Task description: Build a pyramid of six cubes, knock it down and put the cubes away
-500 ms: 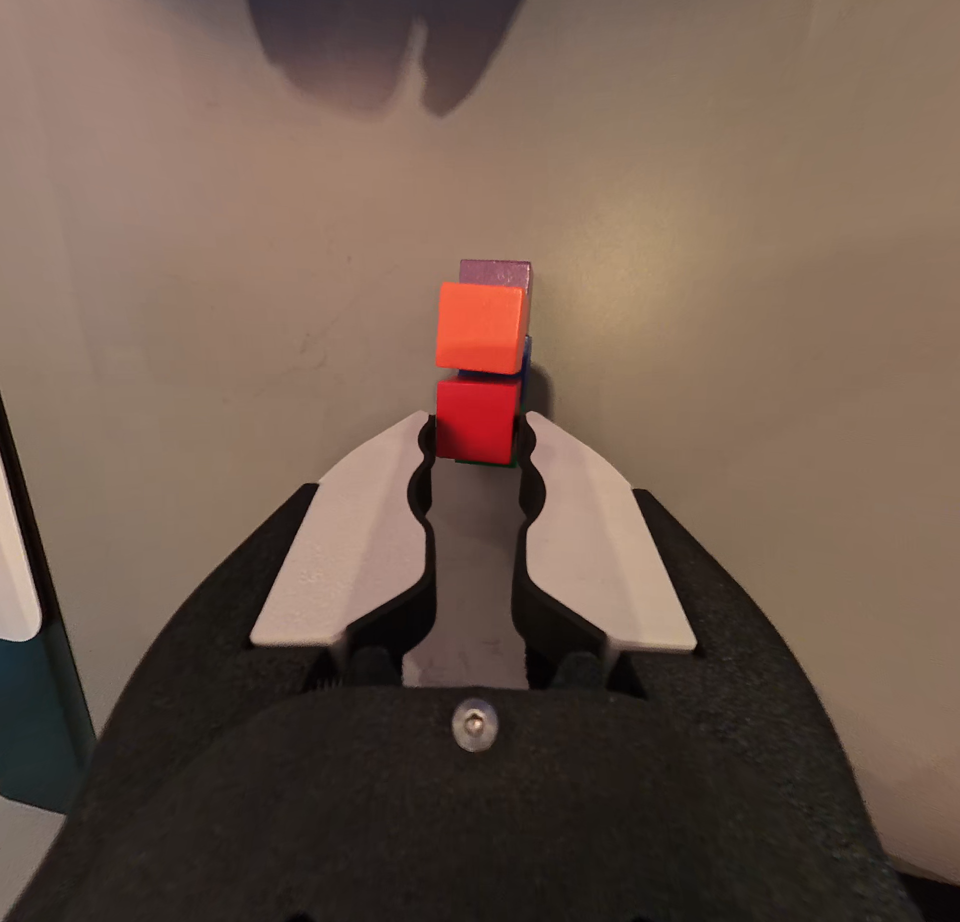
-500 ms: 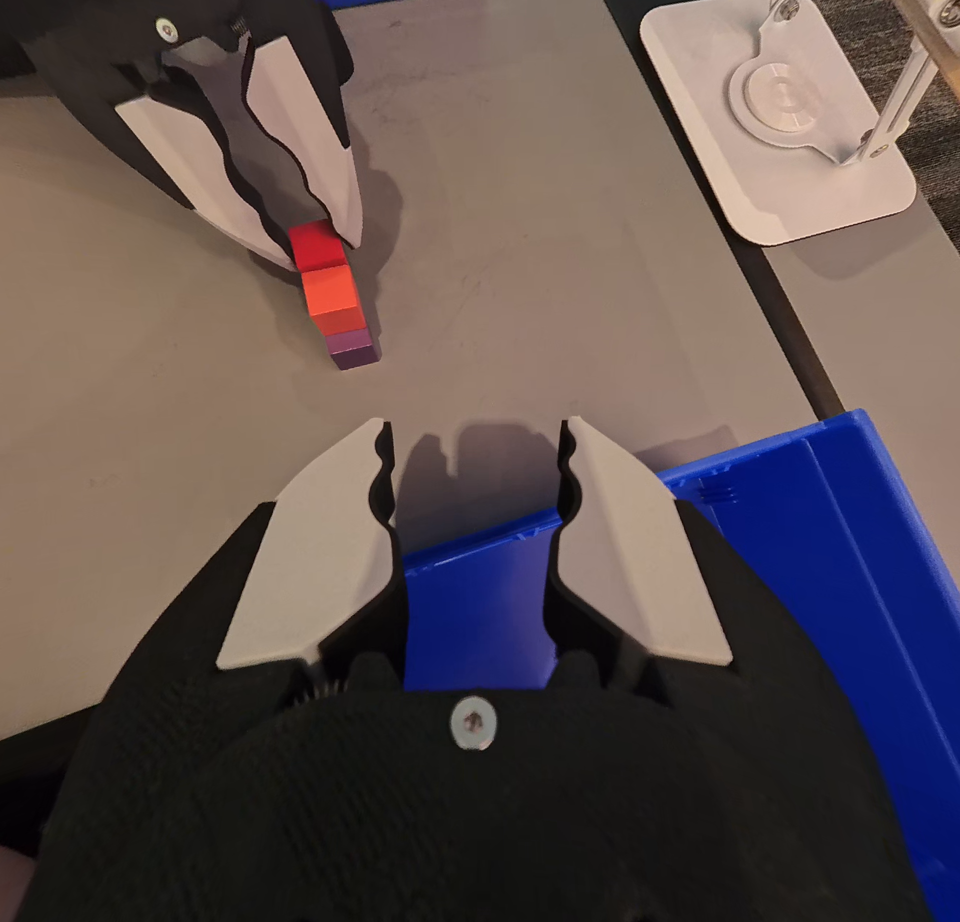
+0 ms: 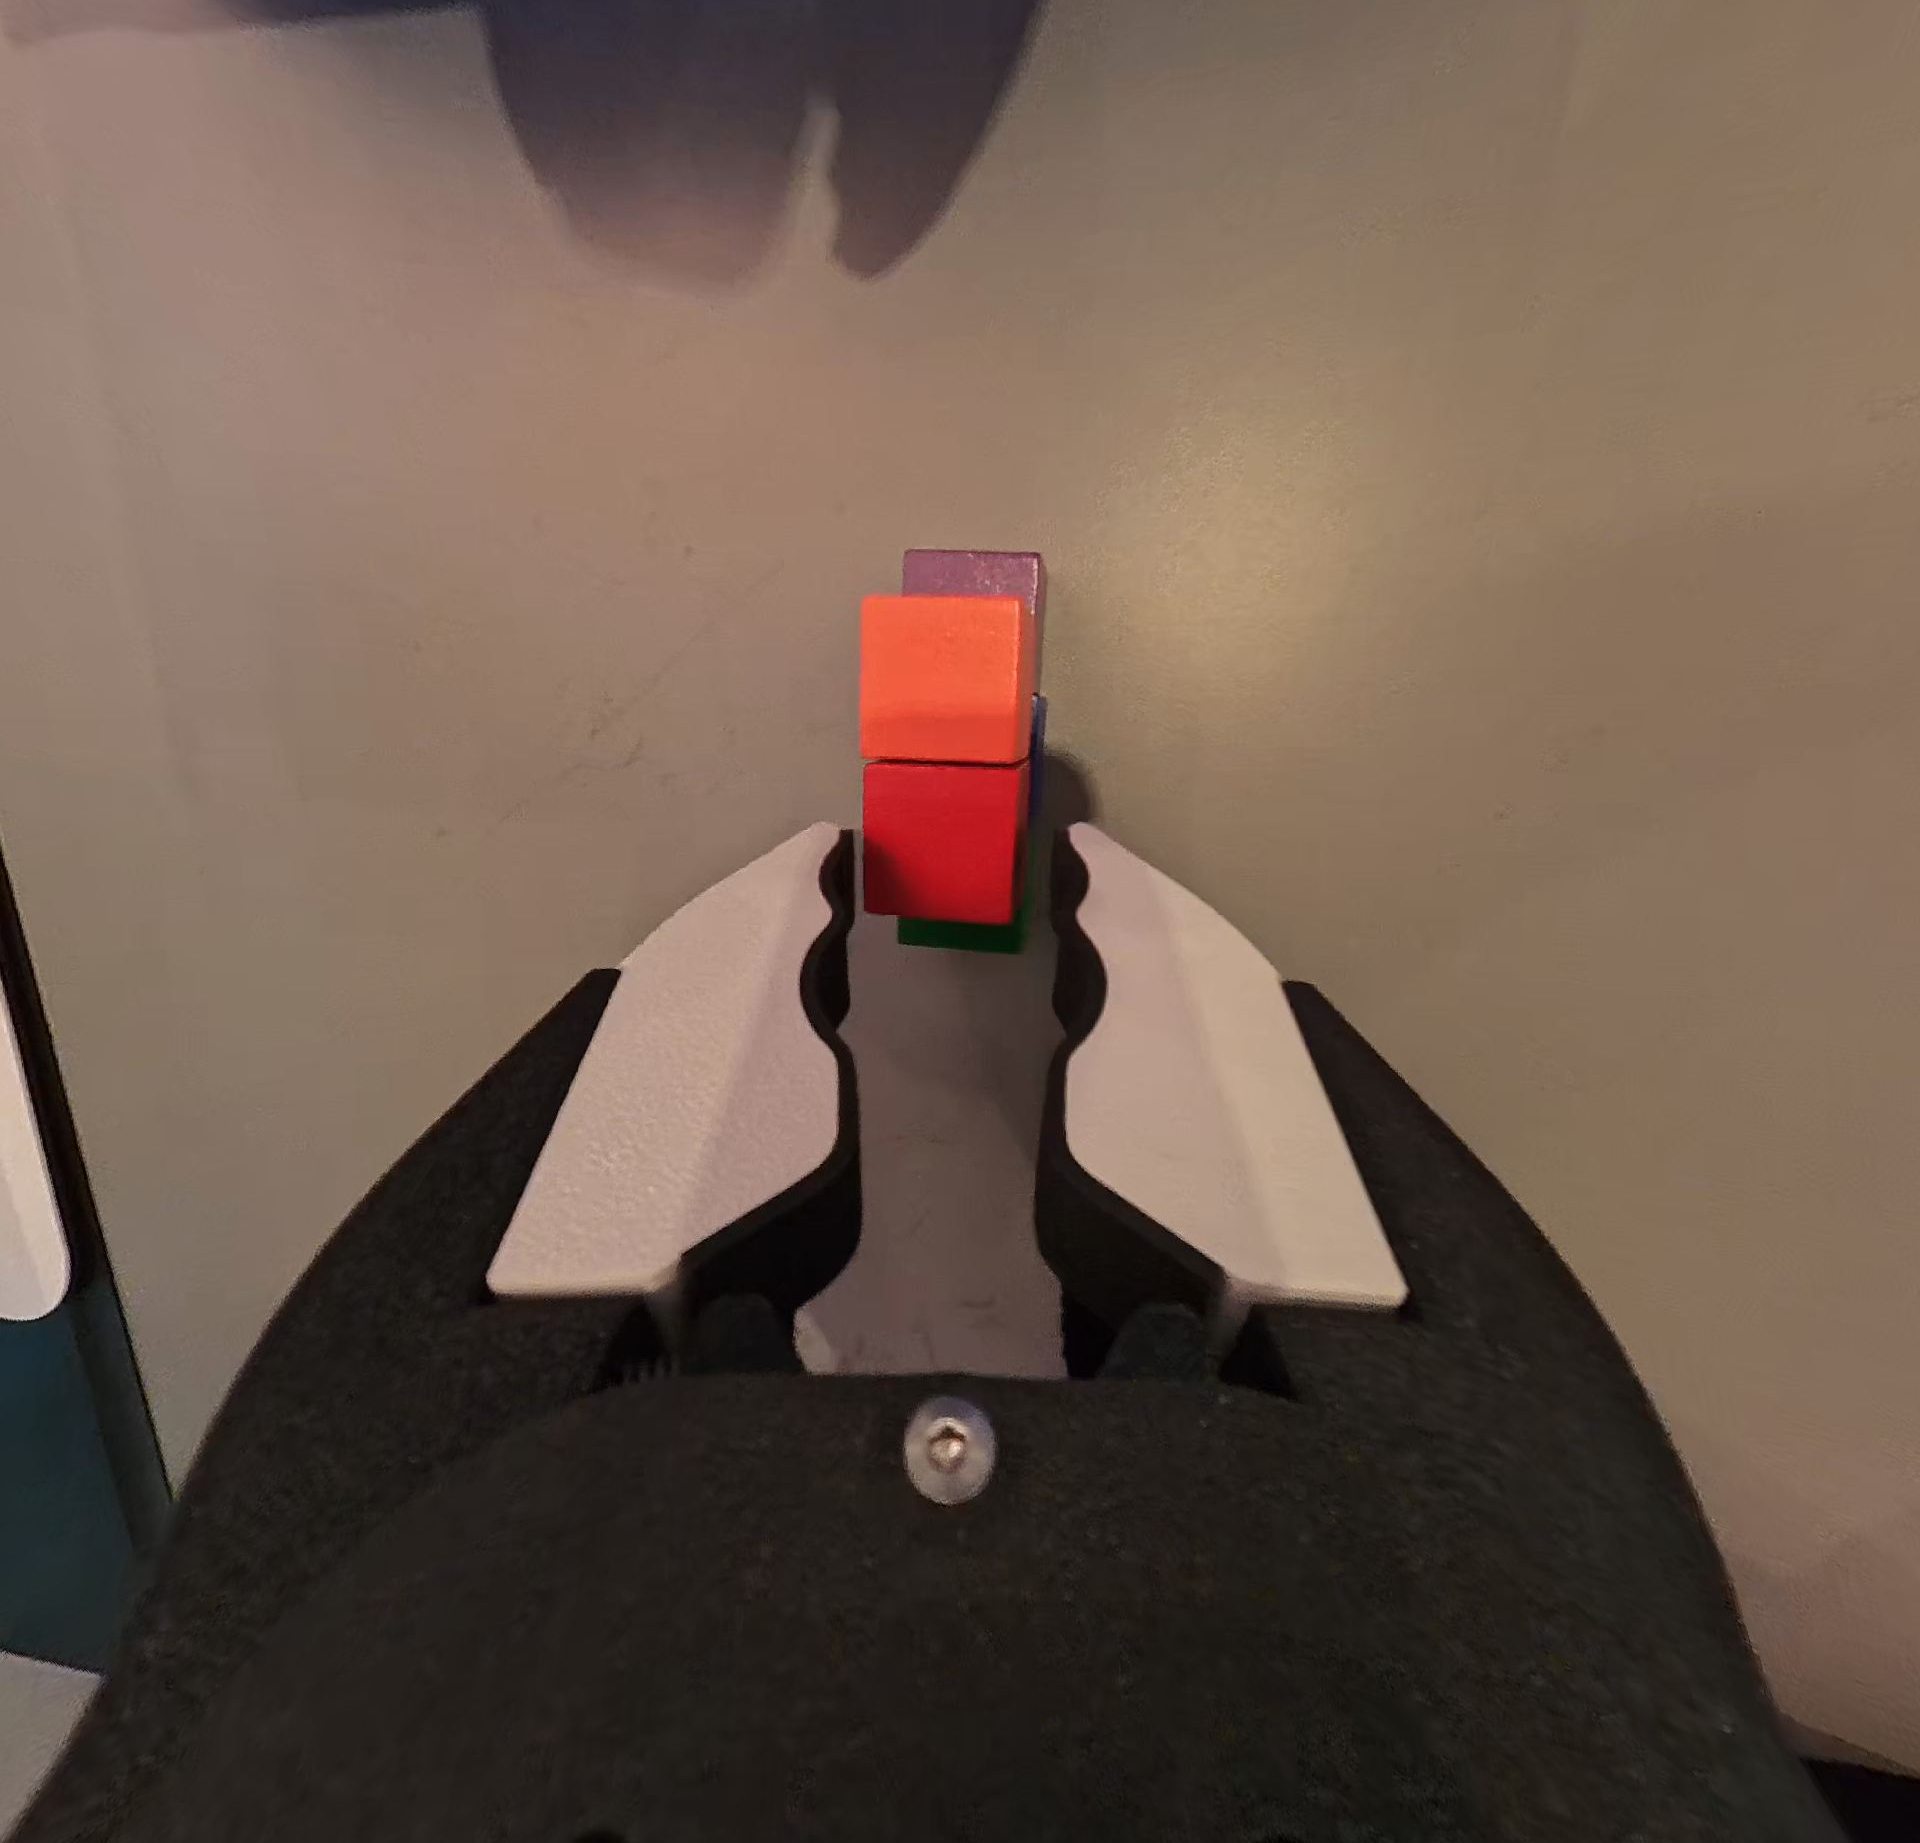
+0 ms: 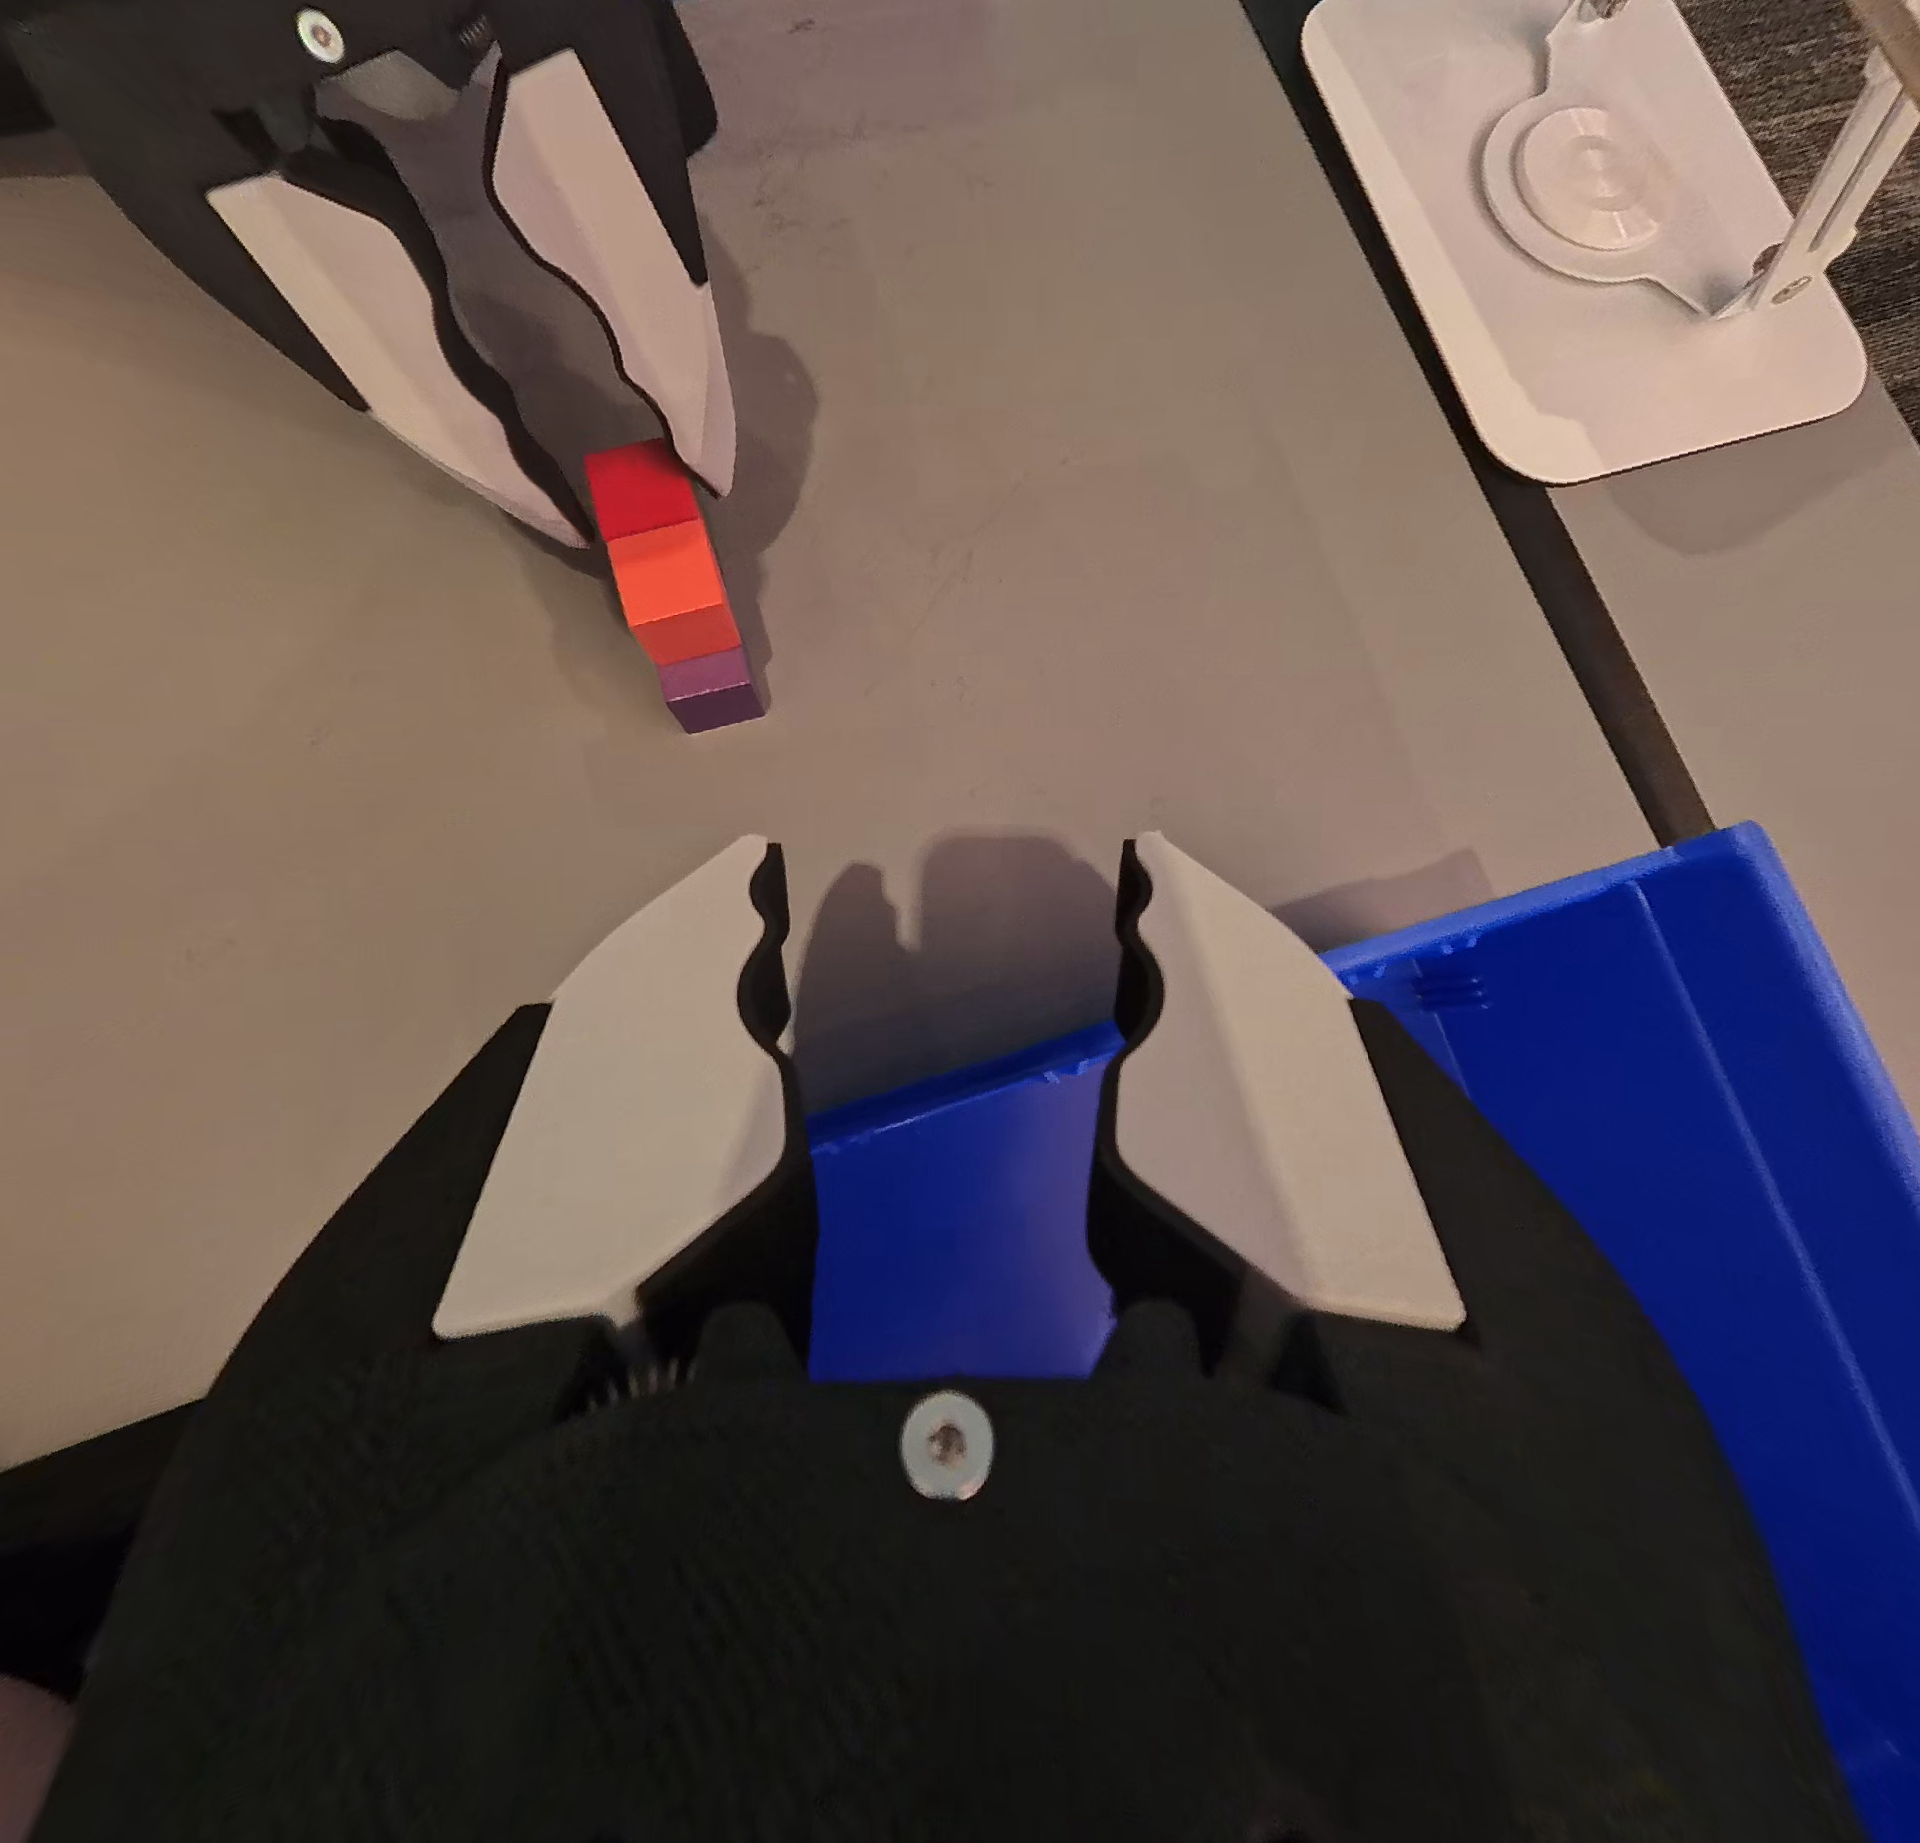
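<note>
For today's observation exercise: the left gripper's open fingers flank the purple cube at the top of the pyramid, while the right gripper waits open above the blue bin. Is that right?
Not quite. In the left wrist view the left gripper flanks the red cube, not the purple cube, which sits low at the pyramid's far end. The rest holds: the right gripper waits open above the blue bin.

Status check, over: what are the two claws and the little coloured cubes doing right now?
Left gripper open, jaws astride red cube atop the stack. Right gripper open, empty, over blue bin. Nothing blocking.
</note>
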Available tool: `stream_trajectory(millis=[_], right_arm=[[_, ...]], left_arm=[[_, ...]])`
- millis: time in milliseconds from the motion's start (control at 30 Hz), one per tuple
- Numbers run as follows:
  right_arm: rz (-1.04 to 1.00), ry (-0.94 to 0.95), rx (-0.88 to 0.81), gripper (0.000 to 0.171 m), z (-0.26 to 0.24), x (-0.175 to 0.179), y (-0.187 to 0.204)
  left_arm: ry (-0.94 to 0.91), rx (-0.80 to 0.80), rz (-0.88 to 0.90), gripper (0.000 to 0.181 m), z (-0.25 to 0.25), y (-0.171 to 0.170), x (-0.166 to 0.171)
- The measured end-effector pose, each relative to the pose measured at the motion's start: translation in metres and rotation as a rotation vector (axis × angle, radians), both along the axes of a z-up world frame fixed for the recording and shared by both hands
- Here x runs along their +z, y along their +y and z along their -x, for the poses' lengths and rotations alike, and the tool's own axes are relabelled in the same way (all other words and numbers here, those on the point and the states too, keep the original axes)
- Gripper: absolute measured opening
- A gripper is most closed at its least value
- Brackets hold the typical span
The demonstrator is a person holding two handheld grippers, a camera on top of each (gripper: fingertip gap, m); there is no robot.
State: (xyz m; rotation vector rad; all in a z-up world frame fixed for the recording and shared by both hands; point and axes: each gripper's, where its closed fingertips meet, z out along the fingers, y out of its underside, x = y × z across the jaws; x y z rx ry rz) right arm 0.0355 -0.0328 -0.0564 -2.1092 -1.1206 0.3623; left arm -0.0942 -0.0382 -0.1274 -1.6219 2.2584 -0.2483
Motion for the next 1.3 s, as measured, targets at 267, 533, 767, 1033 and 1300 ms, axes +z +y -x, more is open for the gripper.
stream_trajectory(millis=[267,533,767,1033,1300], right_arm=[[-0.011,0.009,0.006,0.062,0.001,0.003,-0.001],[-0.098,0.098,0.010,0.062,0.002,0.031,-0.001],[-0.113,0.117,0.001,0.062,0.001,0.034,-0.001],[-0.064,0.088,0.008,0.062,0.006,0.019,0.000],[-0.048,0.075,0.014,0.062,0.006,0.014,-0.001]], left_arm=[[-0.165,0.049,-0.022,0.038,0.011,0.015,0.053],[-0.722,0.404,-0.124,0.057,0.106,0.084,0.204],[-0.414,0.773,-0.235,0.060,0.225,0.164,0.136],[-0.109,0.662,-0.117,0.052,0.239,0.179,0.032],[0.024,0.640,-0.027,0.049,0.233,0.178,-0.013]])
